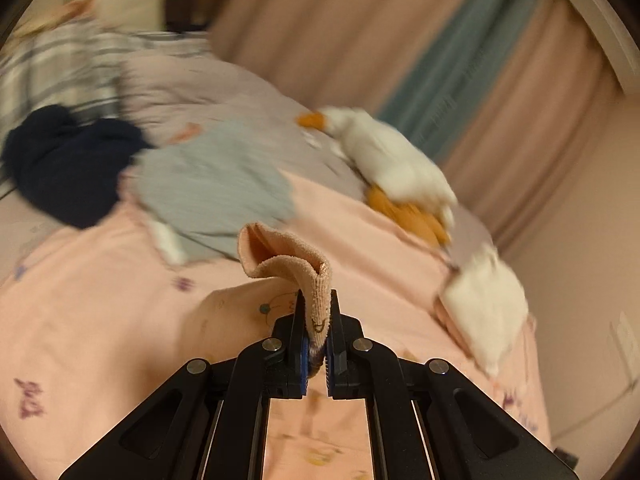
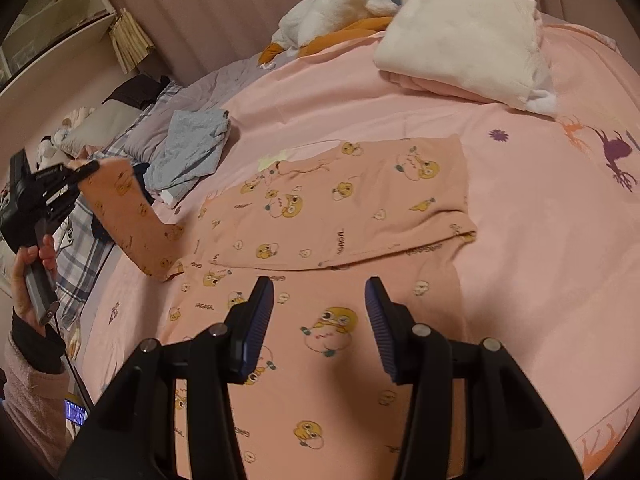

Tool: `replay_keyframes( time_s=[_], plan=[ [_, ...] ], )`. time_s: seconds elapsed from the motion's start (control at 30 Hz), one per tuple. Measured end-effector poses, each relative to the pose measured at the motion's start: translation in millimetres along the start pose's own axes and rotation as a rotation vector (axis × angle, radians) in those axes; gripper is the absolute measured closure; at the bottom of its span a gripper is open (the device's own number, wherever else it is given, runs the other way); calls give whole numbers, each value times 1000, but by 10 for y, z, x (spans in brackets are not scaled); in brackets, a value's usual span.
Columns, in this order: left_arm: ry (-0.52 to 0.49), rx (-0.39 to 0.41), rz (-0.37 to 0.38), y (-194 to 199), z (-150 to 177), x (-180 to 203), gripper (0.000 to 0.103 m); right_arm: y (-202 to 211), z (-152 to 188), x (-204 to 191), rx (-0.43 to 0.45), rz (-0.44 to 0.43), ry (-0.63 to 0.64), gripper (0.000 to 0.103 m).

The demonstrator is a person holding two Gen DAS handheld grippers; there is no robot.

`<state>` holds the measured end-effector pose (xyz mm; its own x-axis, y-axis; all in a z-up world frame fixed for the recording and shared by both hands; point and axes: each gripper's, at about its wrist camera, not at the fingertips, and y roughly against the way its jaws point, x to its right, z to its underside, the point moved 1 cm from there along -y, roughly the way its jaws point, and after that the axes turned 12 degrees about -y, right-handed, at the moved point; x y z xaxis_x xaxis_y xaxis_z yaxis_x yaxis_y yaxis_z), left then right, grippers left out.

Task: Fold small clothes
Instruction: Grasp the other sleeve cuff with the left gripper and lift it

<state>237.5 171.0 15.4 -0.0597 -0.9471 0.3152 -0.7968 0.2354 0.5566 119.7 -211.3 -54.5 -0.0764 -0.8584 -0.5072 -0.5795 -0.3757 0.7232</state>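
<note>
A pink duck-print top lies flat on the pink bed sheet, its right sleeve folded across the body. My left gripper is shut on the ribbed cuff of the left sleeve. In the right wrist view the left gripper holds that sleeve lifted off the bed at the left. My right gripper is open and empty, hovering just above the top's lower body.
A crumpled grey-blue garment and a dark navy one lie beyond the top. A white goose plush and a folded white-and-pink pile sit at the far side. Curtains hang behind the bed.
</note>
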Motion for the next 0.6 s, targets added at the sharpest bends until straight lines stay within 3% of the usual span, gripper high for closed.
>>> replay_keyframes(
  time_s=[0.2, 0.43, 0.5, 0.6],
  plan=[
    [-142, -147, 49, -768, 382, 1035, 100, 108, -14, 337, 17, 5, -59, 54],
    [-301, -373, 40, -1502, 1105, 1674, 100, 112, -32, 646, 14, 17, -127, 52],
    [-319, -449, 45, -1644, 1293, 1747, 89, 105, -36, 686, 9, 10, -141, 50],
    [-305, -498, 98, -1653, 1408, 1729, 60, 78, -77, 659, 2, -14, -155, 45]
  ],
)
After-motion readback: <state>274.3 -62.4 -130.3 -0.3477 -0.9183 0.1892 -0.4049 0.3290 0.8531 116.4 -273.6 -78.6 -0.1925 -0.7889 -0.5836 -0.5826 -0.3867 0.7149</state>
